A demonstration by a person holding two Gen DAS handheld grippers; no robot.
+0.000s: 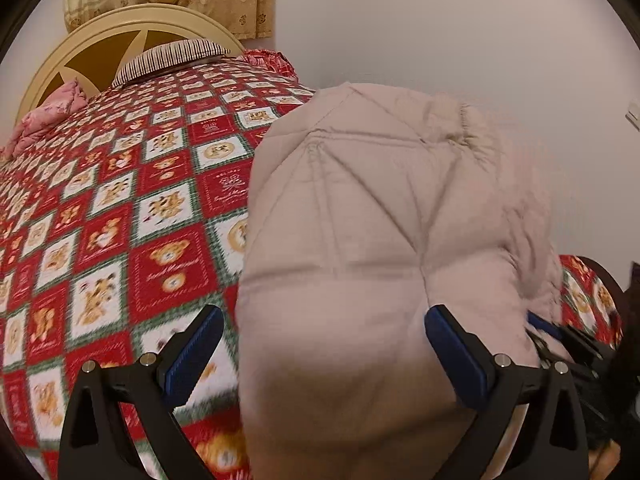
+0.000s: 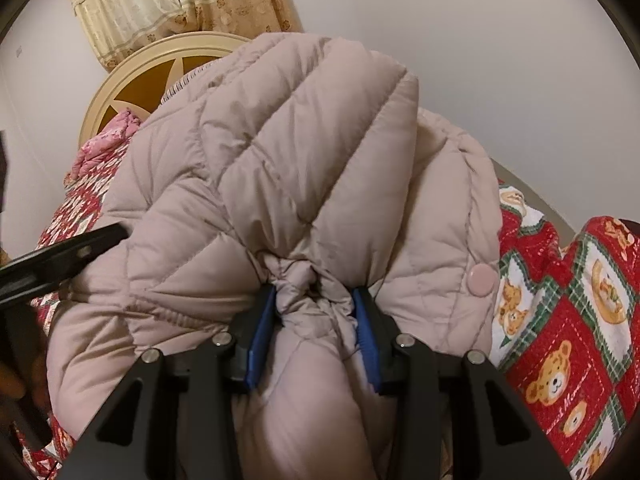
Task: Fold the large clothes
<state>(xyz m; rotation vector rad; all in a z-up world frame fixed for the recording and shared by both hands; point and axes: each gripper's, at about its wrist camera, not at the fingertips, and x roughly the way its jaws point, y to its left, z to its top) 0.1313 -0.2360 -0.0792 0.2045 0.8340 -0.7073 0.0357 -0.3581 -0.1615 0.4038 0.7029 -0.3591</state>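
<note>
A pale pink quilted down jacket point(image 1: 380, 216) lies bunched on the bed. My left gripper point(image 1: 324, 344) is open, its blue-padded fingers point(image 1: 192, 356) spread wide on either side of the jacket's near bulge, not pinching it. My right gripper point(image 2: 316, 312) is shut on a gathered fold of the jacket point(image 2: 280, 152), which rises puffed up in front of it. A round pink snap button point(image 2: 482, 279) shows on the jacket to the right. The left gripper's black finger point(image 2: 60, 256) shows at the left edge of the right wrist view. The right gripper point(image 1: 560, 340) shows blurred at the lower right of the left wrist view.
The bed is covered by a red, white and green teddy-bear quilt point(image 1: 120, 220). A striped pillow point(image 1: 168, 60) and a pink bundle point(image 1: 44, 120) lie by the cream headboard point(image 1: 132, 24). Beige curtains point(image 2: 180, 8) hang behind. A plain wall is to the right.
</note>
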